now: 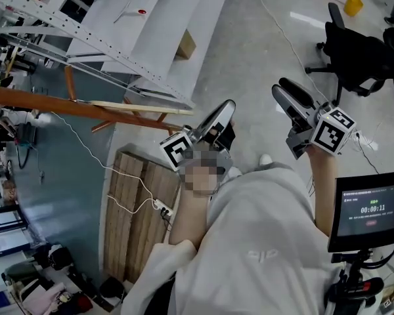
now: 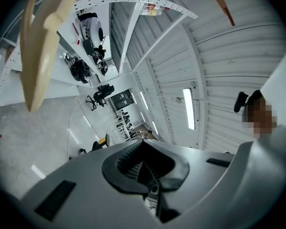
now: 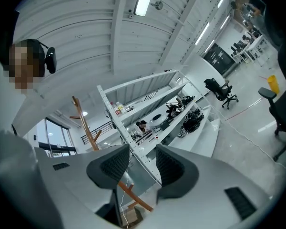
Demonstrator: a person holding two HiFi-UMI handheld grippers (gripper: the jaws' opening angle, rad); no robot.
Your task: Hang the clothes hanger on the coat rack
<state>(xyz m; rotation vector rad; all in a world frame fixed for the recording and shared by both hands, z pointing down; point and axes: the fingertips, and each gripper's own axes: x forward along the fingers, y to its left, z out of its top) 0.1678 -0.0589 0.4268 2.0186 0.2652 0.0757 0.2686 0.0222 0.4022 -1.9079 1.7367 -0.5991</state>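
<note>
Both grippers are raised in front of the person, well clear of the hanger.

The left gripper has its jaws pressed together, pad to pad, with nothing between them. In the left gripper view the pale wooden hanger shows at the upper left, apart from the jaws.

The right gripper has its jaws parted by a moderate gap and holds nothing. Through that gap only a white shelf frame and part of the brown wood of the rack show, far behind.

In the head view the coat rack appears as a brown pole running from the left edge toward the middle, with short brown pegs near its end. The hanger lies along that end of the pole, touching it among the pegs. How its hook sits there cannot be made out. The left gripper is the nearer of the 2 to it, just to the right of the pole's end.

A wooden pallet lies on the floor below the rack, with a white cable across it. A black chair stands at the upper right, and a small screen is at the lower right.
</note>
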